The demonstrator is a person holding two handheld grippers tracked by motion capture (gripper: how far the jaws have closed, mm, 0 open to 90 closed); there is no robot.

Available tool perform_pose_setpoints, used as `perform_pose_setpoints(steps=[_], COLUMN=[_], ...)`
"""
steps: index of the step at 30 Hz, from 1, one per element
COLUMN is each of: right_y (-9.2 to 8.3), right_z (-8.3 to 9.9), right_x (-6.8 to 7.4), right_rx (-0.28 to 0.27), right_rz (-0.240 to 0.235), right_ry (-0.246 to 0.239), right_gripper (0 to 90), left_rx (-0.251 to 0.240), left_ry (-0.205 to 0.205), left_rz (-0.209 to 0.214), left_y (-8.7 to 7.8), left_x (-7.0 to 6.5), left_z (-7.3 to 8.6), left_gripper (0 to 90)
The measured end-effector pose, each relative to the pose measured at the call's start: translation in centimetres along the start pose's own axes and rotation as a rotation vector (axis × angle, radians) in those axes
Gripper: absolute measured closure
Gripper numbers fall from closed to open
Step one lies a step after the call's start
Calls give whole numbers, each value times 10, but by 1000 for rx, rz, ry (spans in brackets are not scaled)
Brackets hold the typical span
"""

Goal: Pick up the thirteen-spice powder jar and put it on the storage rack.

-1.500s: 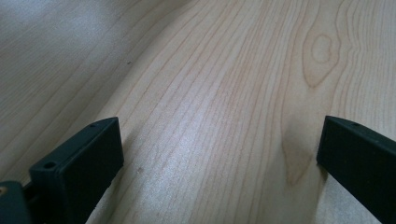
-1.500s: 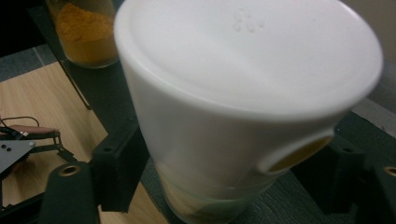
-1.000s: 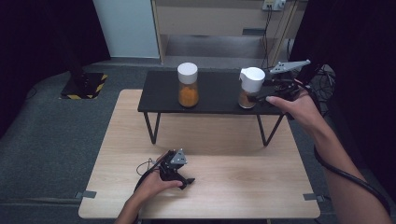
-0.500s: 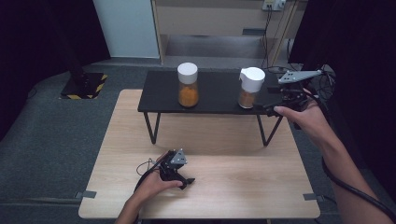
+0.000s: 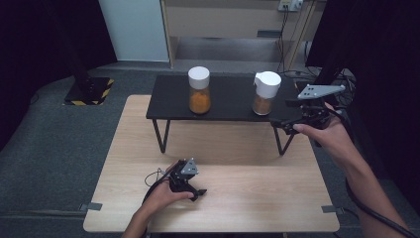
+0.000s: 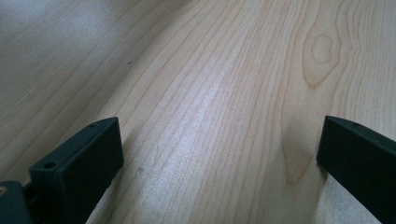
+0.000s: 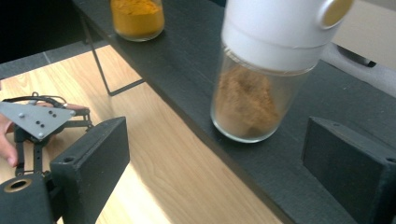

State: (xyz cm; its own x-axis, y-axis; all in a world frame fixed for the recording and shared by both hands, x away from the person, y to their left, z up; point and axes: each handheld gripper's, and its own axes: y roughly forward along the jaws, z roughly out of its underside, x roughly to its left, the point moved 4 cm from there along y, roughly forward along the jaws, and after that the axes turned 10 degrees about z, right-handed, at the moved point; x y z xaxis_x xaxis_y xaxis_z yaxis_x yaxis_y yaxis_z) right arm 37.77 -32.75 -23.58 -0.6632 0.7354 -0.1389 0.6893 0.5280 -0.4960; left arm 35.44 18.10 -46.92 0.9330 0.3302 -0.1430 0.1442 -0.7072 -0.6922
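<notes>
Jars stand on a low black shelf set at the far side of the pale wooden surface; the right gripper hangs at the shelf's right end, held in the person's right hand, its jaws spread wide with nothing between them; the nearer jar, a glass jar with a white flip-spout lid, holds brown powder and stands just ahead of those jaws, close but not touched; in the right gripper view this jar sits upright on the dark shelf top, in line with the gap between the jaws yet beyond their tips. Farther along the shelf stands a second jar of orange powder, white-capped, well apart from the first. The left gripper lies low on the wooden surface near the person's edge, under the left hand; the left gripper view shows its jaws parted wide over bare wood grain, holding nothing.
</notes>
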Motion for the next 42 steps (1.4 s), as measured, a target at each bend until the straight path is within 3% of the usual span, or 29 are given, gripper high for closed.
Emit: perform_pose_setpoints(steps=[8, 23, 32, 42], right_y=[0, 11, 32, 40], right_z=[14, 63, 96, 119], right_x=[18, 48, 56, 58], right_rx=[8, 38, 107, 128], right_rz=[-15, -53, -61, -58], right_ry=[-19, -6, 21, 59], right_gripper=[84, 85, 82, 82], left_rx=[0, 2, 3, 3], left_ry=[0, -1, -3, -3], left_rz=[0, -1, -2, -3], left_y=[0, 0, 0, 0], left_x=[0, 0, -1, -1], left_z=[0, 0, 0, 0], left_gripper=[0, 0, 0, 0])
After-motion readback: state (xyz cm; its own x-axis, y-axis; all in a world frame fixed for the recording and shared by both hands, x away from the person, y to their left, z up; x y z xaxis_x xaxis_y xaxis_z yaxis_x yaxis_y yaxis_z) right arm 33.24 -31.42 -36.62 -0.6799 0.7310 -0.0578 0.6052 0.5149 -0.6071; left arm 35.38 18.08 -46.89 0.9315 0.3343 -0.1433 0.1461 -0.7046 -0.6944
